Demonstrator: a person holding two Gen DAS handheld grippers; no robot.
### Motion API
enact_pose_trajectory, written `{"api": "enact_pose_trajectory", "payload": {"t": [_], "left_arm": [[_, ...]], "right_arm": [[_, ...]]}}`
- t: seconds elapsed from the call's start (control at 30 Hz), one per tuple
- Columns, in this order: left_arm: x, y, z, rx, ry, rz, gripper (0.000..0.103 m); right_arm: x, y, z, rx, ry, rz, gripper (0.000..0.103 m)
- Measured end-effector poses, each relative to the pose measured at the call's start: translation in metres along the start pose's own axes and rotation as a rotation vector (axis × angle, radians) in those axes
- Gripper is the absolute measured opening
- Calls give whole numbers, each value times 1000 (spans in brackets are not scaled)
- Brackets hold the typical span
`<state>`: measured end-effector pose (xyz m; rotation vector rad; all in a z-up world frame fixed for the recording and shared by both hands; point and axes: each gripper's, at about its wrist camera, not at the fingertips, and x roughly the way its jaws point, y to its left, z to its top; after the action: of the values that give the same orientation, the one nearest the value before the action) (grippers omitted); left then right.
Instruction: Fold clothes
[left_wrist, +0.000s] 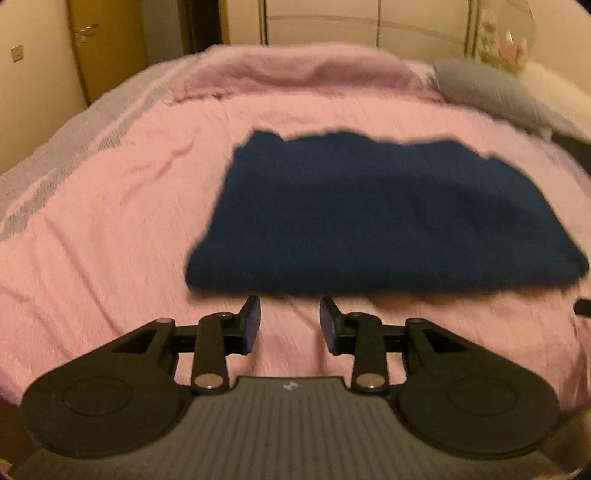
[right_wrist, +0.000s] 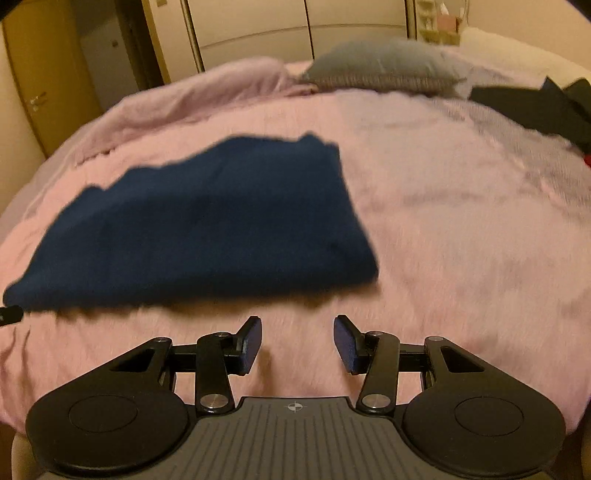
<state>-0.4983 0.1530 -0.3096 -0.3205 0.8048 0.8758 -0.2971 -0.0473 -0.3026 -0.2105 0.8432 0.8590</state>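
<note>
A dark blue garment lies folded into a flat rectangle on the pink bedspread. It also shows in the right wrist view, left of centre. My left gripper is open and empty, just short of the garment's near edge. My right gripper is open and empty, near the garment's near right corner, over bare bedspread. Both views are blurred by motion.
A grey pillow and a rolled pink blanket lie at the far side of the bed. Dark clothes sit at the far right. A wardrobe and a door stand behind the bed.
</note>
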Motion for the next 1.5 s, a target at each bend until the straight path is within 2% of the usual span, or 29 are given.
{"api": "enact_pose_trajectory", "payload": {"t": [0.1,0.23,0.43,0.63,0.73,0.77,0.83,1.0,1.07,1.13,1.27,1.37,1.4,1.47,1.5], "left_arm": [[-16,-12,-13,42,-6,8,33],[-32,-15,-19,49,-33,11,36],[-44,-10,-19,39,-57,2,36],[-37,5,-17,-5,-66,-16,36],[-26,13,-12,-34,-58,-30,36],[-21,15,-10,-40,-56,-35,36],[-13,17,-6,-46,-56,-45,36],[7,21,9,-58,-65,-53,36],[14,24,15,-60,-72,-47,36],[23,27,20,-66,-69,-46,36],[41,31,25,-67,-54,-47,36],[48,34,27,-64,-50,-53,36],[48,35,28,-61,-51,-55,36],[43,37,30,-57,-64,-58,36],[41,39,32,-58,-75,-61,36]], "right_arm": [[-12,9,-13,-9,6,26,47],[-25,15,-21,-31,-10,30,47],[-33,12,-27,14,-32,65,47],[-22,-49,-25,402,-91,251,47],[-4,-89,-29,672,-131,318,46],[2,-101,-30,760,-146,338,43],[14,-115,-30,864,-159,358,37],[48,-141,-30,1083,-148,402,36],[58,-145,-30,1130,-148,405,34],[63,-148,-29,1140,-164,387,12],[59,-150,-28,1095,-201,331,11],[63,-151,-29,1090,-186,354,14],[61,-151,-30,1104,-193,371,22],[57,-151,-33,1138,-205,405,46],[54,-148,-36,1149,-217,429,47]]}}
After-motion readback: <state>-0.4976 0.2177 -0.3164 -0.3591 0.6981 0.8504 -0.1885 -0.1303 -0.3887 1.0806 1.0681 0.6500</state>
